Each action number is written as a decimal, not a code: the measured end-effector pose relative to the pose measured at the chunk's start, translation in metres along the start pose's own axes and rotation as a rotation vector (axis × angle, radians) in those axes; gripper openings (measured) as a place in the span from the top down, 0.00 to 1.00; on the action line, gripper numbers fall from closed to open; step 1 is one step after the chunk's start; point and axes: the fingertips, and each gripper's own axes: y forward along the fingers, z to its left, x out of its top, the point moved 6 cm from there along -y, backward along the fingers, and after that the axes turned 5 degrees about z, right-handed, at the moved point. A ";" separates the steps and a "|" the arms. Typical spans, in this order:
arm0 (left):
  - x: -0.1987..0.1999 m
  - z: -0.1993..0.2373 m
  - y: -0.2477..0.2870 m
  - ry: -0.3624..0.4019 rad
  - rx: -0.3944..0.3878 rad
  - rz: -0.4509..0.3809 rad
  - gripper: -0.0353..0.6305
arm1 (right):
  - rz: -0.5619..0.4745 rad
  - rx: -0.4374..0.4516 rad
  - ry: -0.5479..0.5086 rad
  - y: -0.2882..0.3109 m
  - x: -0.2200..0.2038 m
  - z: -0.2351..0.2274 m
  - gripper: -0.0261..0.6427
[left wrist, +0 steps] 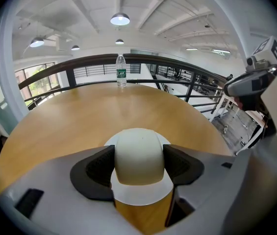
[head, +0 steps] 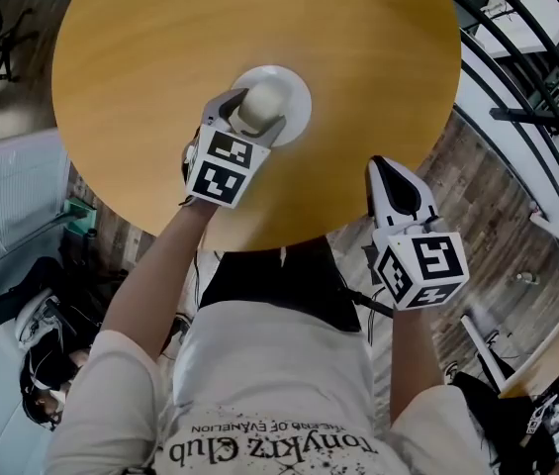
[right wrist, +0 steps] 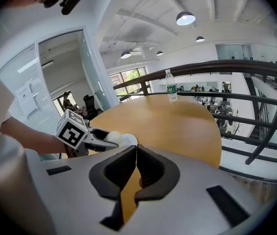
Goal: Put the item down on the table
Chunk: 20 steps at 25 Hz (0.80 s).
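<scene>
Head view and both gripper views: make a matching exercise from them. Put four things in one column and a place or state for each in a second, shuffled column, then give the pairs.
Things
1. left gripper
2. right gripper
3. water bottle
4. white plate

Places or states
A. standing upright at the far edge of the table
B. jaws together, nothing between them
C. lying flat on the table
D. shut on the cream round item

Pairs: 1-D, 2-B, 3-A, 4-C
</scene>
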 end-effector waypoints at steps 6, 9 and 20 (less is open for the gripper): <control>-0.001 0.004 0.011 -0.015 -0.008 0.021 0.46 | 0.007 0.004 0.013 0.006 -0.003 -0.002 0.92; -0.002 0.003 0.015 -0.017 -0.015 0.032 0.46 | 0.008 0.006 0.019 0.007 -0.004 -0.002 0.92; -0.005 0.001 0.031 -0.021 -0.037 0.072 0.46 | 0.014 -0.002 0.040 0.008 -0.010 -0.006 0.92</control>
